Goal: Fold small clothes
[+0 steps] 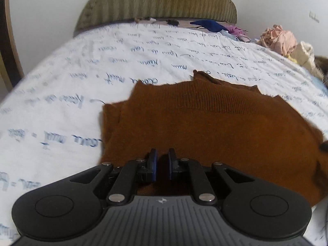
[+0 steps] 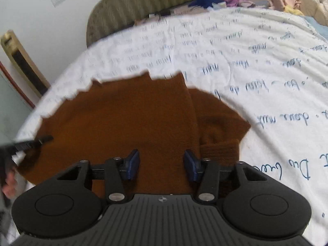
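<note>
A rust-brown knit garment (image 1: 215,127) lies partly folded on a white bed sheet (image 1: 61,94) printed with blue handwriting. It also shows in the right wrist view (image 2: 127,119), with a ribbed cuff (image 2: 221,149) folded in at its right side. My left gripper (image 1: 163,160) hovers over the garment's near left edge, its blue pads a narrow gap apart with nothing between them. My right gripper (image 2: 162,164) is open and empty over the garment's near edge. The left gripper's tip (image 2: 39,140) shows at the left of the right wrist view.
An olive ribbed headboard (image 1: 157,2) stands at the far end against a white wall. A pile of loose clothes, blue (image 1: 207,24), pink (image 1: 278,39) and cream (image 1: 303,55), lies at the far right of the bed. A wooden frame (image 2: 24,65) stands left of the bed.
</note>
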The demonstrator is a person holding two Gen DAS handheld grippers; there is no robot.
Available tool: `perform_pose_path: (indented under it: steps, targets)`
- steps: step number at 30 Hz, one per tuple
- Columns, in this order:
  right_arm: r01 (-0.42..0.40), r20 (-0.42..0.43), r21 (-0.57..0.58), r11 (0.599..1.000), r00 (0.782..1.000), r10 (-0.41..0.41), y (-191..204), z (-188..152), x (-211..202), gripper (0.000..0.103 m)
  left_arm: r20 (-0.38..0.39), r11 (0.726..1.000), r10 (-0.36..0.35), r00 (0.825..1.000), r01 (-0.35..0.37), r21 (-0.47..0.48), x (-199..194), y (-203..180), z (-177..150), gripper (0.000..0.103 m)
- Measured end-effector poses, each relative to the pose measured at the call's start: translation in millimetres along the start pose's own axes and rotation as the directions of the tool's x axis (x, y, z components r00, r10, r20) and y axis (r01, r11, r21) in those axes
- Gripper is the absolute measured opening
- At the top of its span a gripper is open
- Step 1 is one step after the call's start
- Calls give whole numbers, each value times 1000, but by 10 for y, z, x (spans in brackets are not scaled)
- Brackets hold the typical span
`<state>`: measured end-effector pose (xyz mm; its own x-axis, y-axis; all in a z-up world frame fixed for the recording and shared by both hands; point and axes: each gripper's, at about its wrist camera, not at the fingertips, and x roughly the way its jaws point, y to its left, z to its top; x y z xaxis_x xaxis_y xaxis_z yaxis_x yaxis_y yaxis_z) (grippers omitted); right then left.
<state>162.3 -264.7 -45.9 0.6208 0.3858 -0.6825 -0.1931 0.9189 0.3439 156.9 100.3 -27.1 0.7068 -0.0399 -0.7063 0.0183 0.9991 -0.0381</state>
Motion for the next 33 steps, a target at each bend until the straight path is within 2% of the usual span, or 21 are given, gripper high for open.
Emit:
perform_pose_path:
  steps: [4, 8, 10, 13, 15, 17, 19, 23, 24, 27, 29, 33]
  targets:
    - [-12, 64, -54, 998, 998, 15, 170, -40, -210, 73, 23, 995, 77, 997, -78, 62, -111, -83, -67, 10]
    - [86, -36, -69, 994, 995, -88, 100, -228, 82, 76, 34, 988, 125, 992, -128, 85, -140, -140, -121, 10]
    - [96, -18, -77, 992, 995, -98, 101, -253, 66, 76, 37, 986, 136, 990, -139, 88, -166, -149, -126, 10]
    - [35, 27, -31, 999, 999, -34, 175, -94, -106, 76, 38, 987, 135, 990, -138, 85, -197, -124, -116, 10]
    - [8, 58, -44, 999, 998, -5, 269, 11, -154, 76, 36, 988, 131, 991, -133, 77, -206, -93, -110, 11]
    - [13, 74, -65, 998, 997, -8, 374, 135, -71, 77, 31, 990, 127, 991, -129, 63, -201, -65, -103, 11]
    - [1, 48, -58, 998, 999, 2, 413, 240, 131, 78, 27, 991, 118, 993, -119, 58, -195, -39, -99, 11]
    - [100, -25, -93, 991, 994, -102, 421, 255, 663, 79, 12, 992, 110, 994, -110, 63, -156, 5, -101, 11]
    - [108, -44, -88, 990, 993, -112, 400, 216, 752, 83, 10, 993, 105, 994, -105, 58, -151, 27, -101, 11]
    - [115, -40, -126, 985, 992, -121, 498, 246, 723, 83, 0, 997, 73, 997, -73, 19, -174, 117, -55, 11]
    - [96, -5, -145, 985, 995, -98, 581, 311, 613, 83, 5, 998, 67, 998, -67, -1, -206, 156, 13, 11]
    - [84, 30, -178, 981, 996, -80, 735, 568, 635, 83, 24, 995, 92, 995, -92, 28, -138, 91, 239, 12]
